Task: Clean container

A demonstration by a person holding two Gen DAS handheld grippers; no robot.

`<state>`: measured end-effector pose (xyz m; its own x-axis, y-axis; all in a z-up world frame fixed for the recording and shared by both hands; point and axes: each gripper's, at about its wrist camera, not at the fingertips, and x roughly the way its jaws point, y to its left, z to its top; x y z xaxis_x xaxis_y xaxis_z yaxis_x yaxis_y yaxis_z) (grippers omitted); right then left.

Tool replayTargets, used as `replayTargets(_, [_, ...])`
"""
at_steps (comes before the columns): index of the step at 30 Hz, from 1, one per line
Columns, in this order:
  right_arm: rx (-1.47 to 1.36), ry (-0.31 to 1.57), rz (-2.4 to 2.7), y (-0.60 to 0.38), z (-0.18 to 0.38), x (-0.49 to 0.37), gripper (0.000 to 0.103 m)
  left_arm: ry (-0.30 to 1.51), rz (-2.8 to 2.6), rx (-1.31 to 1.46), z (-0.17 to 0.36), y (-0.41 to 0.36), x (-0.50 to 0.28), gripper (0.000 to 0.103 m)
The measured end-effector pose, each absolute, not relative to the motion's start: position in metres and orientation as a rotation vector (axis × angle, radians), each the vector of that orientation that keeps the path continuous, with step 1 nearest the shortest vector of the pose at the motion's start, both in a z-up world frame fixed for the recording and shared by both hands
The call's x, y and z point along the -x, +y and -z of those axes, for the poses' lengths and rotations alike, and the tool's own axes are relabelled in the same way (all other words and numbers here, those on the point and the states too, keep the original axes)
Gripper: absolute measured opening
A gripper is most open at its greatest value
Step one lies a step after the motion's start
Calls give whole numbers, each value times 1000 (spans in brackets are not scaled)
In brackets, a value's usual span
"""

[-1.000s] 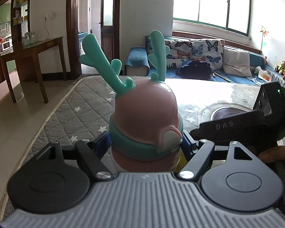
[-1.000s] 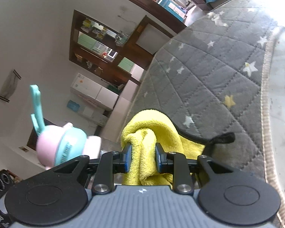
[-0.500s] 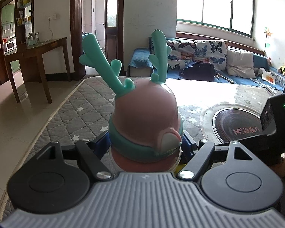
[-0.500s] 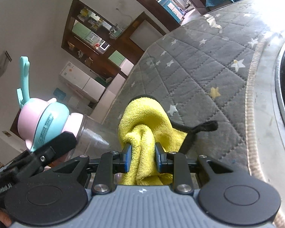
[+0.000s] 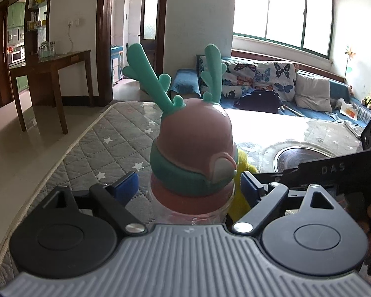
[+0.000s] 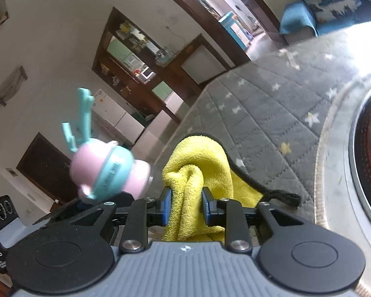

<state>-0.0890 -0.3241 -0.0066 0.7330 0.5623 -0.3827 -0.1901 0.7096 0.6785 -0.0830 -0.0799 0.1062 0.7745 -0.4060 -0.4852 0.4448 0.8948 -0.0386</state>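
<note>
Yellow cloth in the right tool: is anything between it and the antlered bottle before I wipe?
Nothing visible. The yellow cloth, pinched in the right tool, sits right beside the bottle held by the left tool. In the left wrist view the cloth already shows at the bottle's side.

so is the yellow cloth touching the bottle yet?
Cannot tell. Left wrist view shows the yellow cloth right behind the bottle, overlapping; right wrist view shows no clear gap either.

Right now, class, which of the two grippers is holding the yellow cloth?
The right gripper: its blue pads pinch the bunched yellow cloth. The left gripper instead clamps the clear bottle with the pink antlered lid.
</note>
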Motion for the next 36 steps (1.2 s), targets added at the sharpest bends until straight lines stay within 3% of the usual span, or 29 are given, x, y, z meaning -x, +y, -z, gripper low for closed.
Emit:
replayTargets(17, [-496, 324, -540, -305, -101, 130, 24, 525, 466, -52, -91, -59, 97, 88])
replayTargets(24, [-239, 150, -545, -260, -132, 152, 24, 526, 476, -60, -85, -58, 94, 88])
replayTargets(26, [-159, 126, -549, -244, -136, 155, 20, 531, 477, -62, -83, -58, 94, 88])
replayTargets(36, [-51, 204, -487, -211, -117, 157, 22, 558, 470, -41, -70, -52, 93, 88])
